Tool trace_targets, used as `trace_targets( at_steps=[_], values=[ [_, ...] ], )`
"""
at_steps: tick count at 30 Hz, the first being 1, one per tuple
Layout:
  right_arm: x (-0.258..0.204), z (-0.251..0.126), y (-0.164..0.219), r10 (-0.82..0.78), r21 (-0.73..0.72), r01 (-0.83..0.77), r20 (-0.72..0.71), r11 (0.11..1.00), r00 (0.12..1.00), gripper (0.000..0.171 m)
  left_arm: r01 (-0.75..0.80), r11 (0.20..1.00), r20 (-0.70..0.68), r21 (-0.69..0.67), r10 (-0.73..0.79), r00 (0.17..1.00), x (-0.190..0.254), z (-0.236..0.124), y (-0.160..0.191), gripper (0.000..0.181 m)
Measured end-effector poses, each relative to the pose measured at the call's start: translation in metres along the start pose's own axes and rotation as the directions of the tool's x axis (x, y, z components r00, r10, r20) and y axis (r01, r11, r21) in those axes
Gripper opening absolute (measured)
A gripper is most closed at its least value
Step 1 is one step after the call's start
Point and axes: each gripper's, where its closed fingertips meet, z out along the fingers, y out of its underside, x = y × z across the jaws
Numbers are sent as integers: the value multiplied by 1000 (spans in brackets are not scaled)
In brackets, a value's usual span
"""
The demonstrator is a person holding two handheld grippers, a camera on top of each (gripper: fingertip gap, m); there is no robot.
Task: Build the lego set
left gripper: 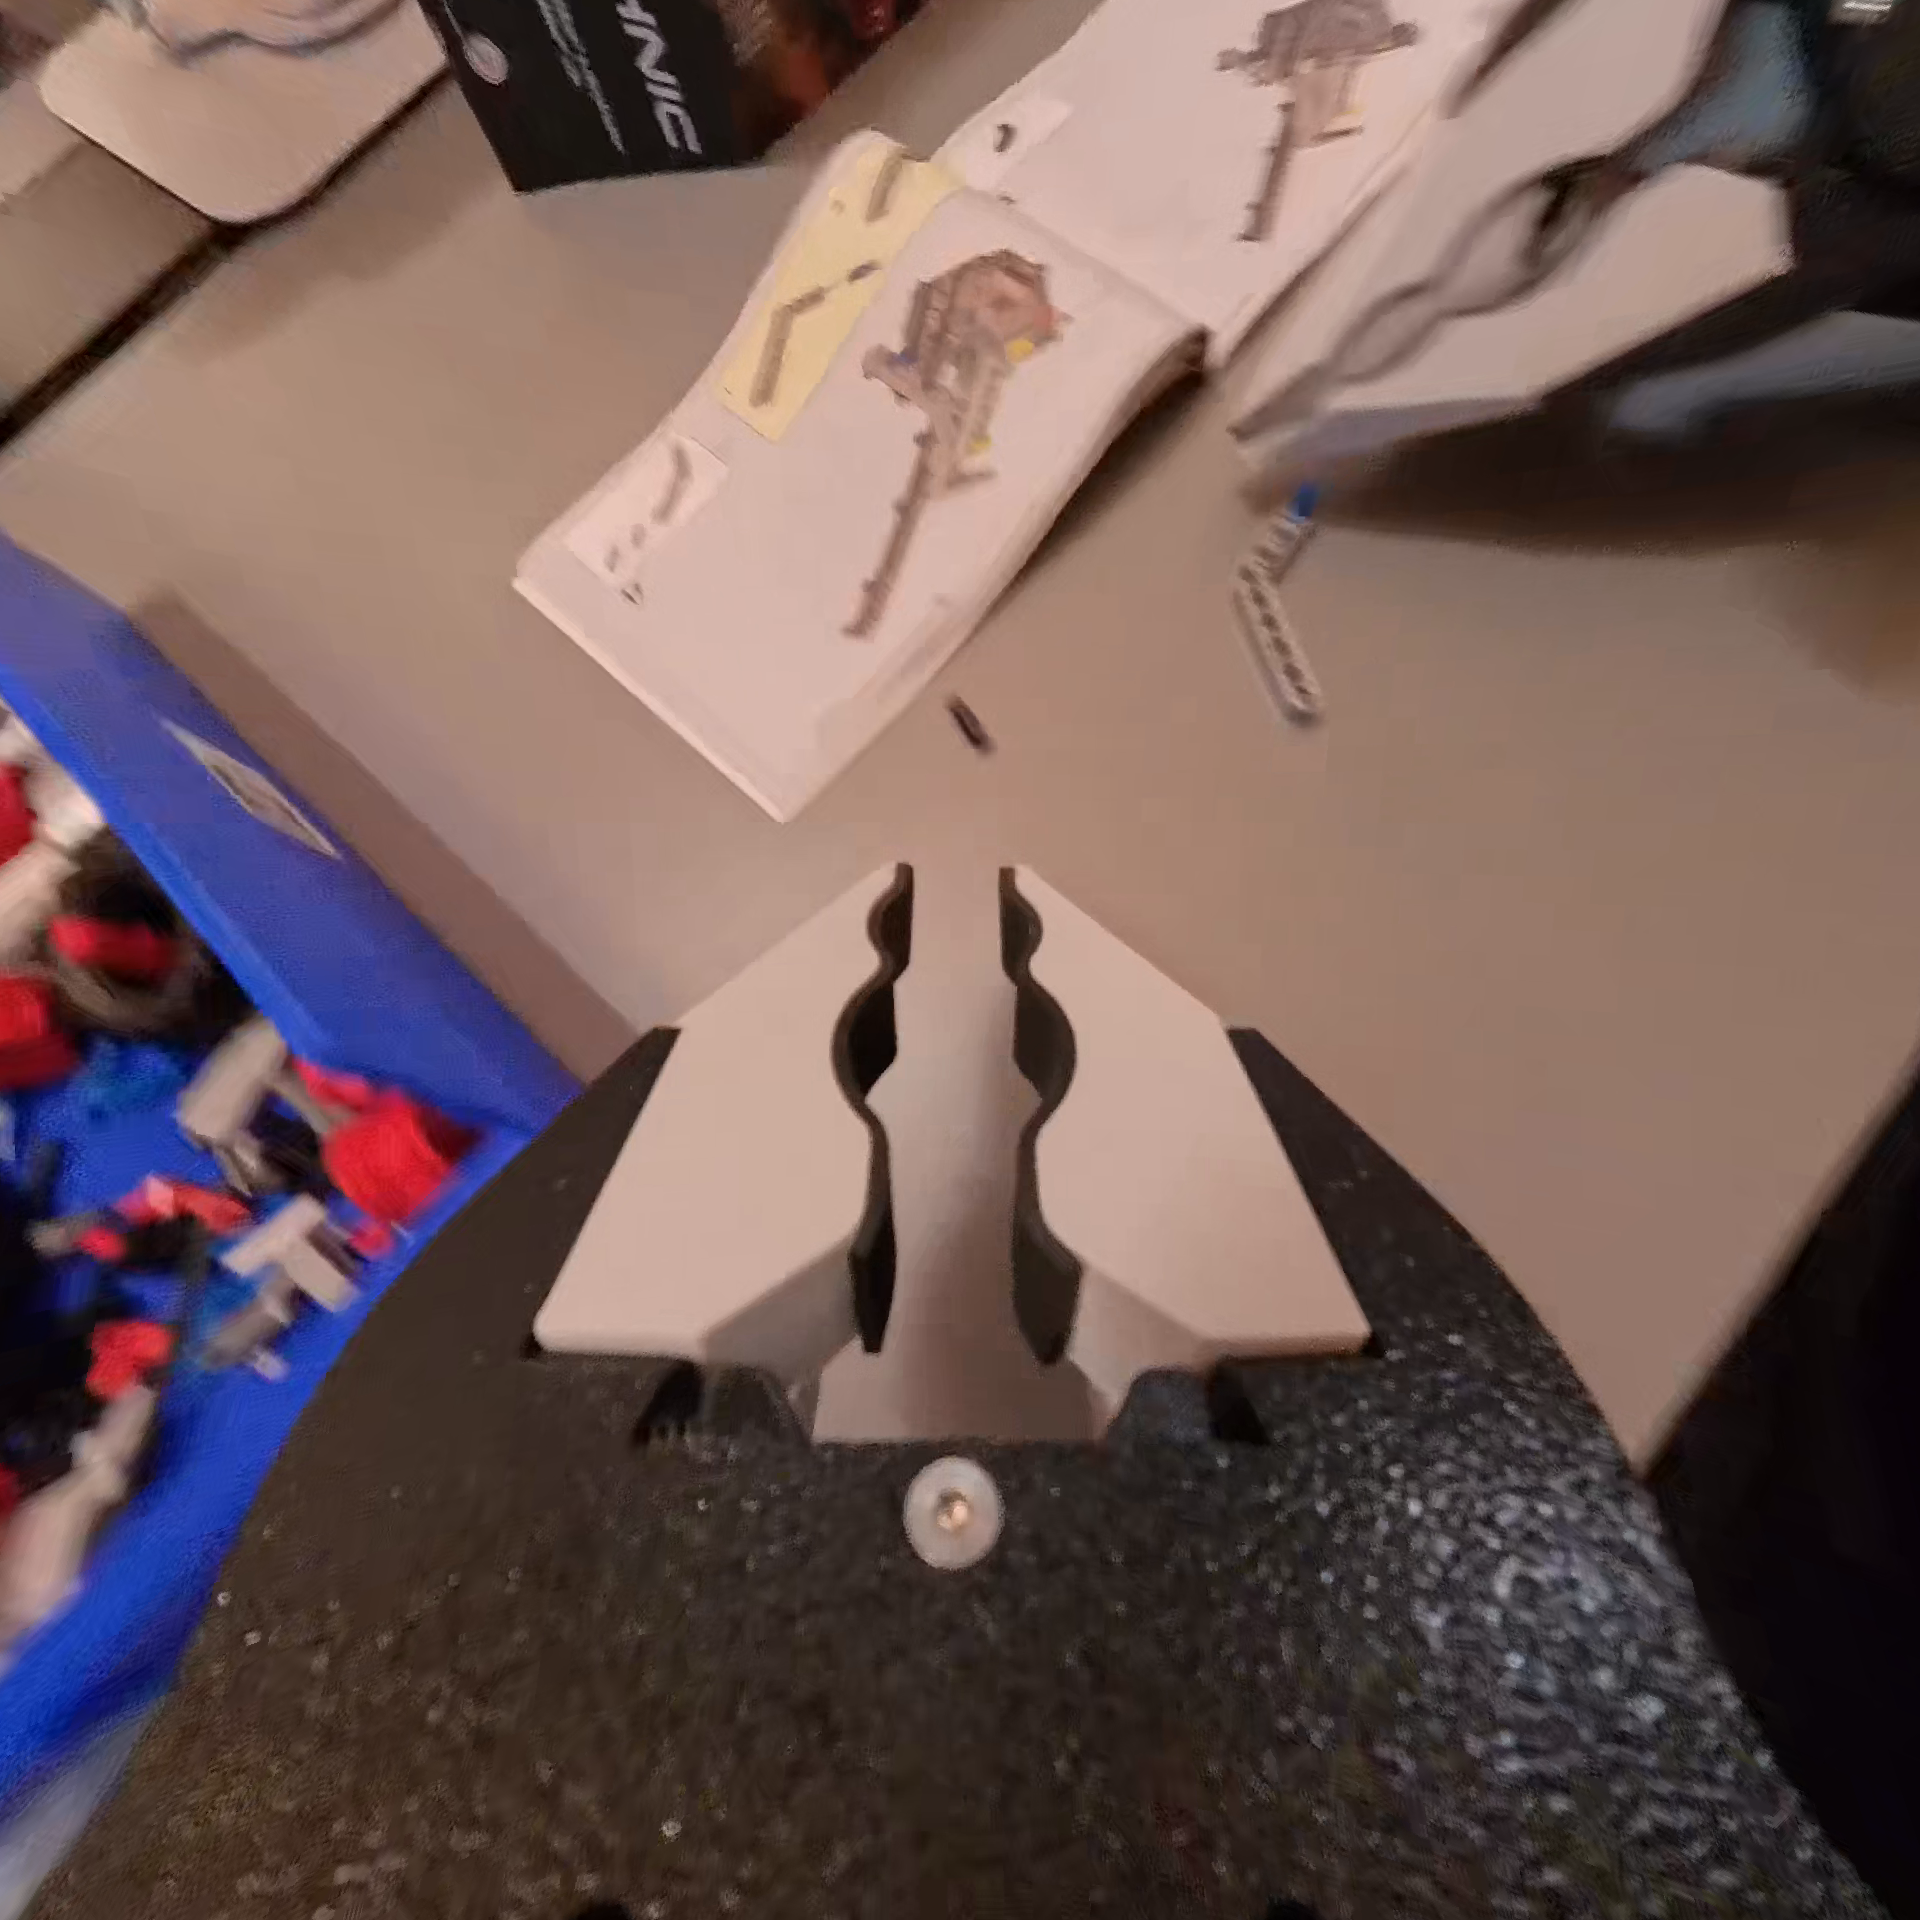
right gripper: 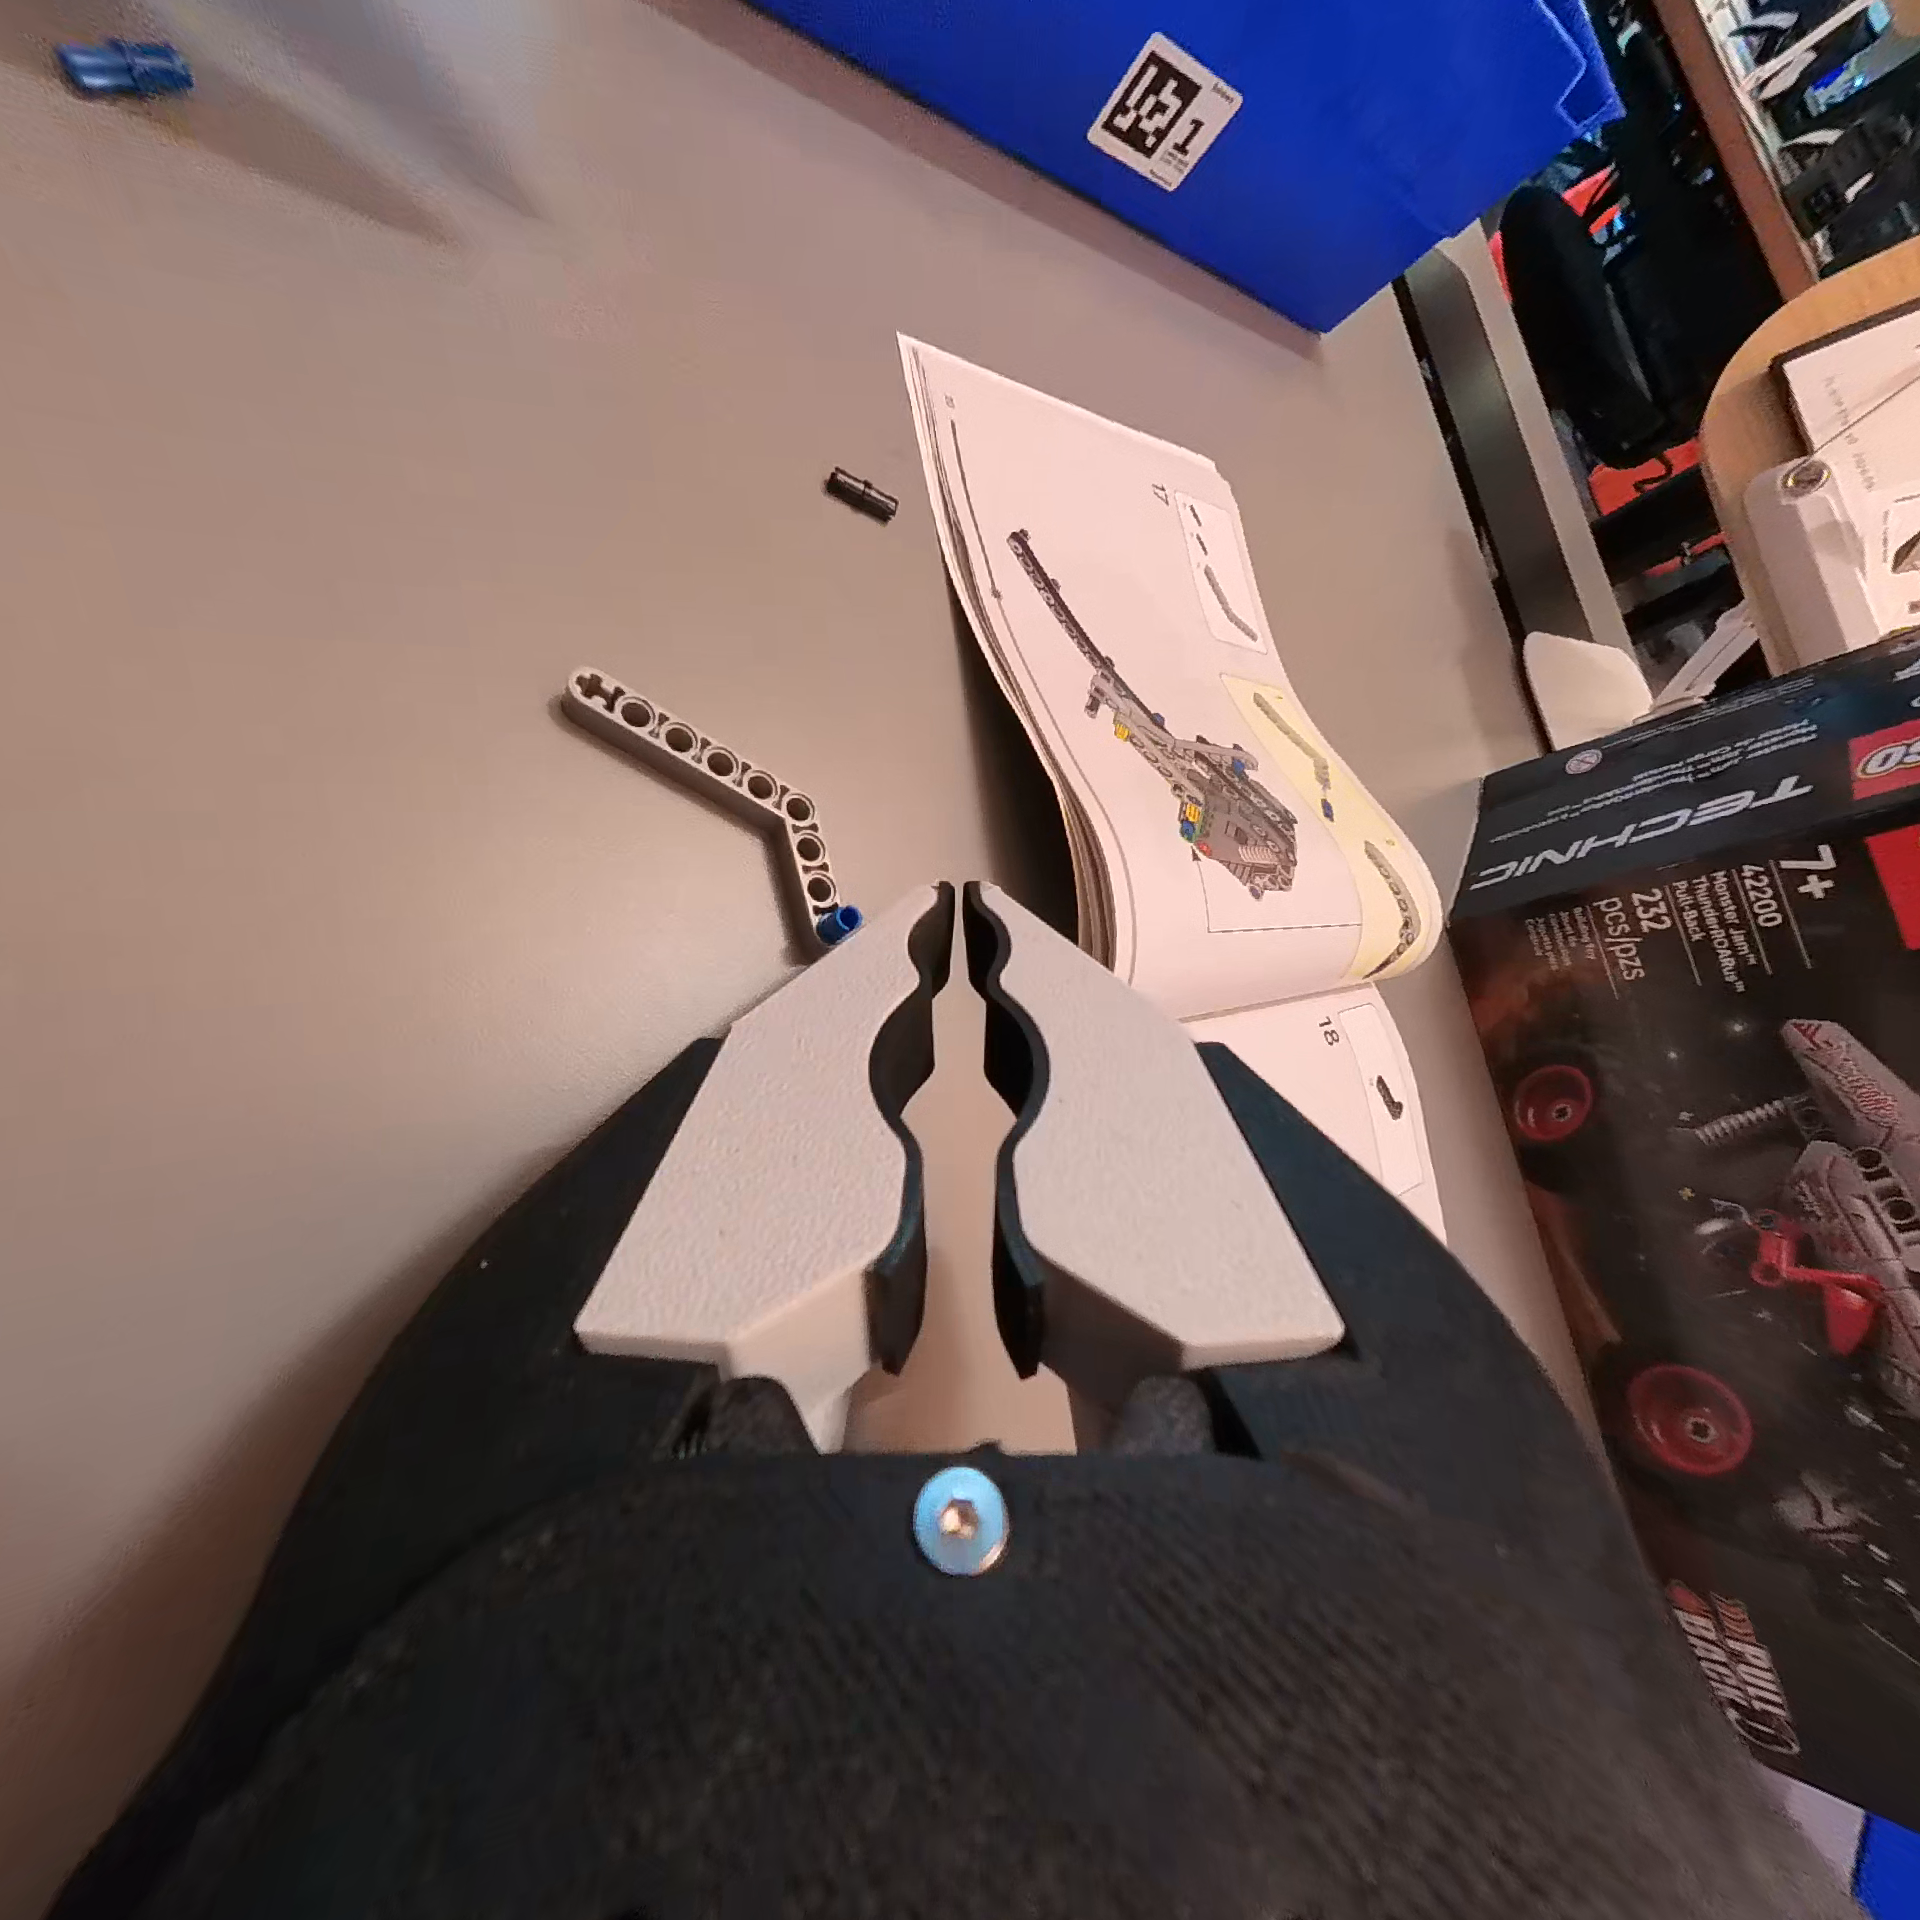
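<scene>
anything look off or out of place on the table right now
Nothing looks damaged or spilled. A black pin and a blue pin lie loose on the table, apart from the grey angled beam, and the instruction booklet bulges instead of lying flat. Other parts sit in the blue bin.

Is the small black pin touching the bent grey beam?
Apart. The right wrist view shows bare table between the black pin and the grey beam; the left wrist view agrees.

Your left gripper hovers with a clear gap between its fingertips, nothing between them. Your right gripper is nearly closed, tips almost touching, apparently empty. In the left view it is a blur.
</scene>
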Motion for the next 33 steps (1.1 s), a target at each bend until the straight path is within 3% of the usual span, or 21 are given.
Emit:
trace_targets(
  at_steps=[4,10,17,21,26,30,33],
  values=[
    [2,-2,-11,-16,34,16,-18,999,1000,0,128,992,6,7,-128,992,39,-12,35,20],
    [5,-3,-24,-46,76,49,-42,996,998,0,132,990,80,-55,-127,989,49,14,57,24],
    [4,0,-33,-88,94,93,-54,991,995,0,109,994,103,-21,-106,989,48,18,54,0],
    [-4,4,-37,-124,92,126,-35,988,992,0,86,994,161,70,-97,982,34,8,44,13],
    [-3,2,-35,-134,83,137,-40,987,990,0,131,976,199,174,-165,966,19,-28,46,12],
    [-2,1,-36,-115,97,118,-34,988,993,0,102,986,77,130,-113,991,48,-25,55,13],
    [-4,2,-34,-133,82,135,-24,987,991,0,0,1000,79,16,-1,997,53,-7,65,14]
  ],
)
